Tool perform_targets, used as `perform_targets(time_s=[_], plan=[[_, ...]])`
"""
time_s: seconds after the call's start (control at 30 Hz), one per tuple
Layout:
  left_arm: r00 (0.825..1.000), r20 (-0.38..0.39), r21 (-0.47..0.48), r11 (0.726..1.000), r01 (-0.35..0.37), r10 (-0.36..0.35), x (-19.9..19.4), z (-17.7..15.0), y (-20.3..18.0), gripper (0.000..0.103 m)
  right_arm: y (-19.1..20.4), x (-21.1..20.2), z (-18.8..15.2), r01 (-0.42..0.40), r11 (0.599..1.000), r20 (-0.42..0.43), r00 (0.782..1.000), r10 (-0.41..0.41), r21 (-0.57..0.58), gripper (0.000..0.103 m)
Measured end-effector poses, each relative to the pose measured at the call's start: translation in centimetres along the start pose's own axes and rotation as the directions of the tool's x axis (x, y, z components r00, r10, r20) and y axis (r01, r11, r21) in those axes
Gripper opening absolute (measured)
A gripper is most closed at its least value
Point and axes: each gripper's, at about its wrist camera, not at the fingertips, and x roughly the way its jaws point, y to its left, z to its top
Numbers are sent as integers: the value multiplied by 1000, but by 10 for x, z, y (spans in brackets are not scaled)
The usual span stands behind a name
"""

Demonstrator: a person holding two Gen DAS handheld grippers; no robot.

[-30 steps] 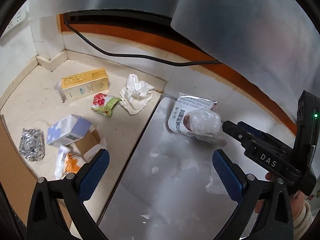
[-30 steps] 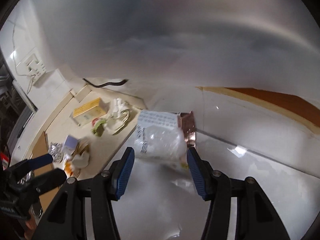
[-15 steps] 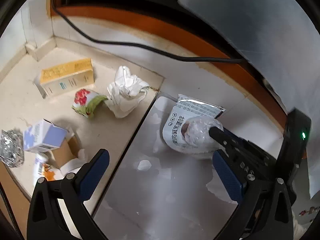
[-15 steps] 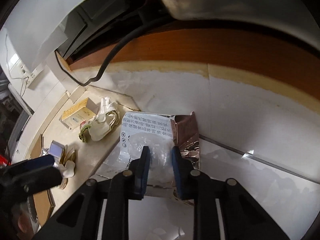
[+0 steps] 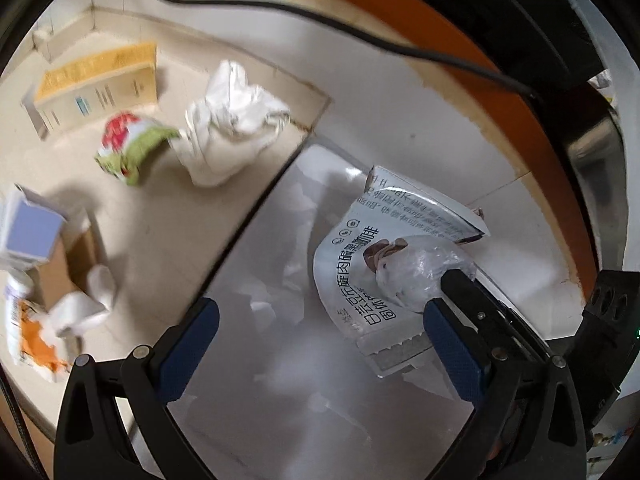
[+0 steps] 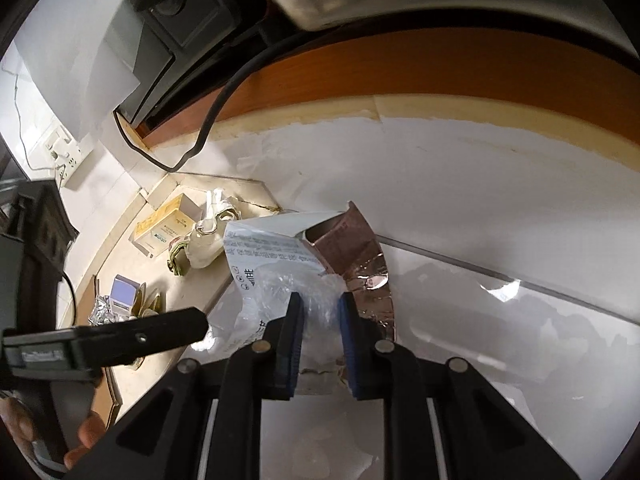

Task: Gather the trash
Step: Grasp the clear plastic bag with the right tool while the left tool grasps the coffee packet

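My right gripper (image 6: 320, 312) is shut on a crumpled clear plastic wrap (image 6: 316, 288) bunched against a white snack pouch (image 6: 268, 256) with black print and a foil inside. The pouch is tilted up off the white floor sheet. In the left wrist view the pouch (image 5: 360, 264) and the wrap (image 5: 416, 276) sit by the right gripper's black finger. My left gripper (image 5: 320, 344) is open and empty, just left of the pouch.
On the beige floor to the left lie a crumpled white paper (image 5: 228, 136), a red-green wrapper (image 5: 128, 144), a yellow carton (image 5: 96, 84), a blue-white box (image 5: 32, 232), an orange wrapper (image 5: 36, 340). A black cable (image 5: 320, 28) runs along the orange wall edge.
My right gripper closed on the clear wrap and pouch and tilted the pouch up. My left gripper moved closer and stayed open.
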Motion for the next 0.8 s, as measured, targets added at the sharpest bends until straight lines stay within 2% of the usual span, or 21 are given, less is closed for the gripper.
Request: perform_targets(time_s=[0.1,0.2,0.23,0.43,0.47,0.57,0.63,0.67,0.8], plan=[[999,-20,-17,999,34,-35,8,-4,-1,96,-4,-1,-1,-10,1000,1,1000,10,27,17],[997,-43,-55,997,62,-65,16,-7,-1,75,-12,-2,-1,-30,997,5,1000,29,68,17],[996,-49,-67,995,70,-73,20,-8,0,73,-13,-2,-1,-36,996,5,999,36,81,17],[991,-54,-125,985,115,-123,35,-14,3,71,-14,-5,-4,-44,994,11,999,44,95,17],[987,-62,-134,981,142,-151,38,-15,2,70,-15,-5,-4,-46,994,12,999,45,97,17],[979,-68,-157,971,179,-191,44,-18,0,53,-16,-6,-6,-49,993,14,999,48,107,17],[978,-72,-146,972,183,-195,48,-22,-5,35,-16,-8,-7,-43,993,17,999,41,112,17],[977,-69,-144,971,190,-202,48,-23,-7,33,-17,-9,-8,-44,992,16,999,42,115,17],[968,-18,-166,956,243,-249,38,-33,0,18,-15,-16,-11,-42,993,26,999,40,112,17]])
